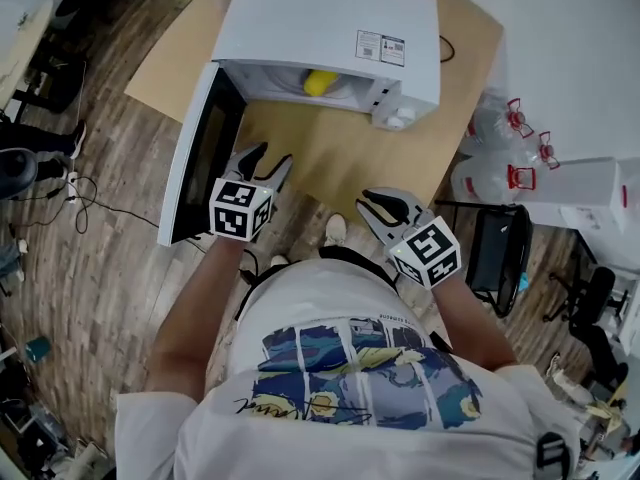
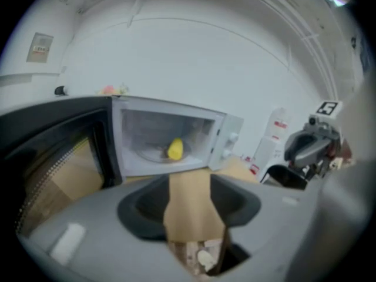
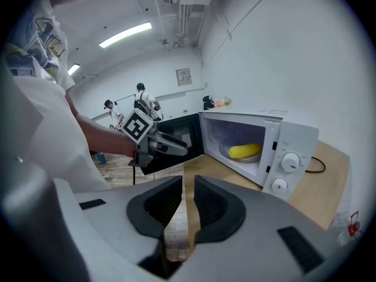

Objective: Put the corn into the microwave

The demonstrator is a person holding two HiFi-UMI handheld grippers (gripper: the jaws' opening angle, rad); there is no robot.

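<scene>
Head view with both gripper views; task item already at its destination.

The corn [image 1: 320,82] lies on its side on the glass turntable [image 3: 235,156] inside the microwave [image 1: 330,18], at the far side of the wooden table [image 1: 340,153]. It sits near the middle of the cavity, well clear of the opening, so the door can pass without striking it.

The microwave door [image 1: 200,158] stands fully open, swung out to the left and toward the person, which keeps the cavity accessible from the near side.

The left gripper [image 1: 272,158] hangs in the air just right of the door's free edge, near the table's front. Its jaws are spread and the left gripper view shows only table and microwave between them, so it carries nothing. Judged from this position, it is the better placed of the two to push the door closed.

The right gripper [image 1: 375,205] hangs on the near right, well apart from the microwave and below the control knobs [image 3: 289,163] in the head view. Its jaws are drawn nearly together, a thin slit between the pads, with nothing pinched.

By this layout the placement itself appears complete; closing the door is probably the only step left.
</scene>
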